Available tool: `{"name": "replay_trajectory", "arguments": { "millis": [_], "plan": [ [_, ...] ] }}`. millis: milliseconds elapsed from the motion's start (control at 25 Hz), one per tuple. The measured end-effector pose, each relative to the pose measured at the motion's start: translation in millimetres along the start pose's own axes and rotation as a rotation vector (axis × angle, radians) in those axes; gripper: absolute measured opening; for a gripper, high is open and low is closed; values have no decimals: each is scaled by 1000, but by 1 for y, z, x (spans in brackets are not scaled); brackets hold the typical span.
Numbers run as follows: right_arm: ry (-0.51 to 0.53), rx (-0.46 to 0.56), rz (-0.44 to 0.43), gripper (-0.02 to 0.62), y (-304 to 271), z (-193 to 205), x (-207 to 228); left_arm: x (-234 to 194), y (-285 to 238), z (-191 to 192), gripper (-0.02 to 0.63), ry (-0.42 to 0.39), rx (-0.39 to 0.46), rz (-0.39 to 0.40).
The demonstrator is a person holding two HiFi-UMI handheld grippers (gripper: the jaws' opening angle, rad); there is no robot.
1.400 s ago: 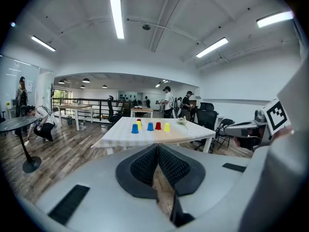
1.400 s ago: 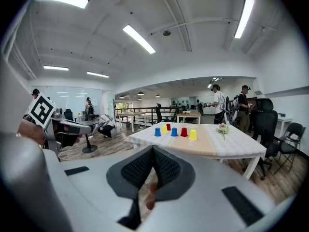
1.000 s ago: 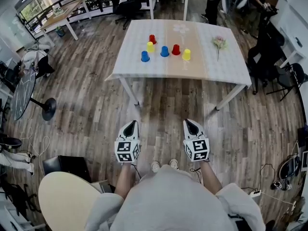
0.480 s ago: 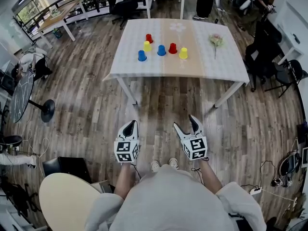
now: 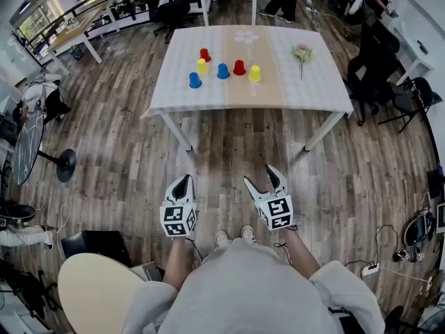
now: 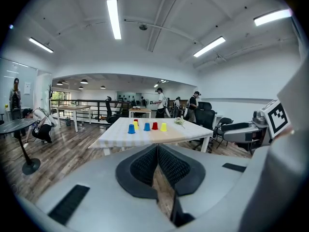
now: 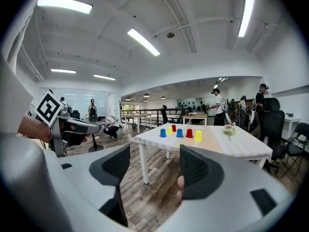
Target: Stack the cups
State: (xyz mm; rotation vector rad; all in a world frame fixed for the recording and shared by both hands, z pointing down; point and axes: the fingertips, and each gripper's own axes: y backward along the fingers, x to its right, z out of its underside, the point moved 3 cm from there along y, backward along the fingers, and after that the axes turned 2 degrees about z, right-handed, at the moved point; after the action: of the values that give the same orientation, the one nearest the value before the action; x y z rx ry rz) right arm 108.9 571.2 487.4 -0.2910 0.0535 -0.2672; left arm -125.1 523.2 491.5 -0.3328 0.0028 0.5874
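Well ahead of my left gripper and right gripper, six cups stand unstacked on the table.
I see left jaws pressed together on nothing; right jaws wide apart, empty.

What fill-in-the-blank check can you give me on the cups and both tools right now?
The unstacked cups on the table number ___.
The left tool has its jaws ___.
The right tool has its jaws ___, with nothing between them.
The cup nearest the flower is coloured ___.
Missing words: six; shut; open; yellow.
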Motion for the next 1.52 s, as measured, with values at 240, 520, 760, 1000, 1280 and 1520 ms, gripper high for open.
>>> {"name": "replay_trajectory", "arguments": {
  "millis": [240,520,760,1000,1280,1520],
  "plan": [
    [10,-1,-11,310,7,3,12,16,-5,-1,14,-4,-4,-8],
    [8,16,-38,310,9,-1,26,31,-8,-4,14,2,1,-36],
    [17,9,-77,305,5,3,31,40,-8,-1,14,7,-3,-67],
    [18,-9,-90,301,-7,11,41,37,-19,5,14,21,-16,-86],
    [24,-12,-87,299,-40,6,53,22,-53,2,14,28,-15,-77],
    [29,-10,-68,298,-88,-7,64,-11,-97,-9,14,33,-11,-57]
  ]
}}
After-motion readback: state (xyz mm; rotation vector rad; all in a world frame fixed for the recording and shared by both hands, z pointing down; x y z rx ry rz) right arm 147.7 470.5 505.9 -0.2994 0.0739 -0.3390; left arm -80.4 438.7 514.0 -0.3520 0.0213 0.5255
